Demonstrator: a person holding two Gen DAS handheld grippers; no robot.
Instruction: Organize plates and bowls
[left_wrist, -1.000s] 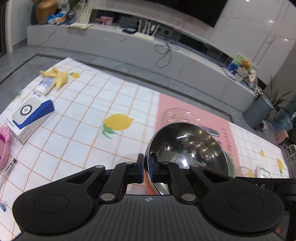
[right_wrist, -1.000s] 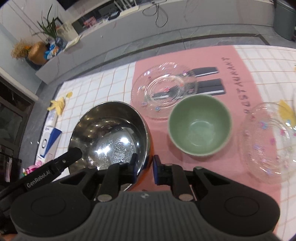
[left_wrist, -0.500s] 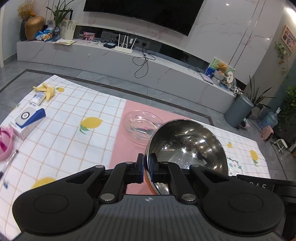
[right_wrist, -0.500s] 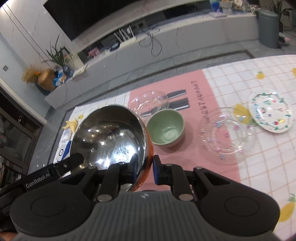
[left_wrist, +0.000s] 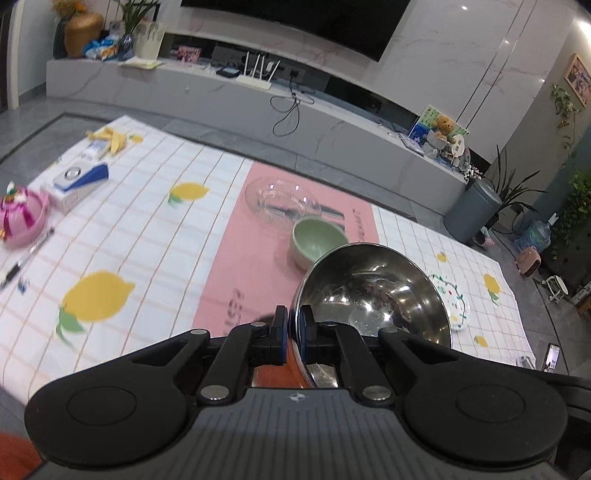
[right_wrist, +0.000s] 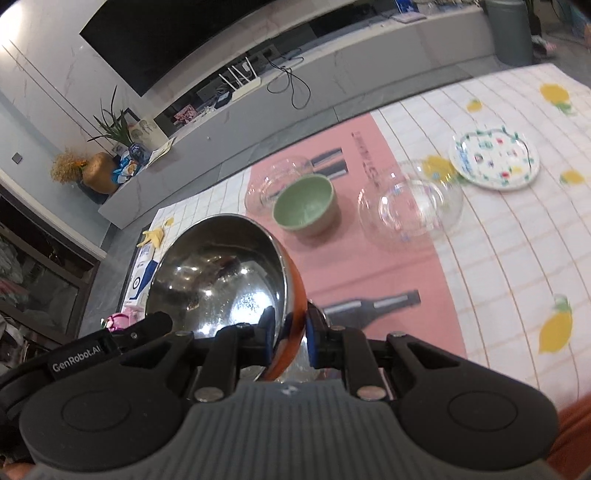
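I have the steel bowl (left_wrist: 373, 291) lifted clear of the cloth, carried between both tools — the left gripper (left_wrist: 291, 332) has its jaws pinched tight on the near rim, and the right gripper (right_wrist: 290, 332) has its jaws narrowed onto the opposite rim, orange outer wall between the pads. The bowl tilts a little, its mouth open toward the cameras.

Below and beyond it, on the pink mat (right_wrist: 388, 266), the green bowl (right_wrist: 304, 206) sits upright, touching or just in front of a clear glass dish (right_wrist: 275, 181). A second clear glass dish (right_wrist: 410, 206) lies to the right at the mat's edge, and the patterned plate (right_wrist: 495, 158) rests apart on the lemon-print cloth (left_wrist: 122, 229).

My reading: the sorting is barely begun — nothing is stacked or nested yet, and bowls and plates lie mixed. I judge the steel bowl is on its way to a place, perhaps as the base for the green one; the plates remain to be gathered.
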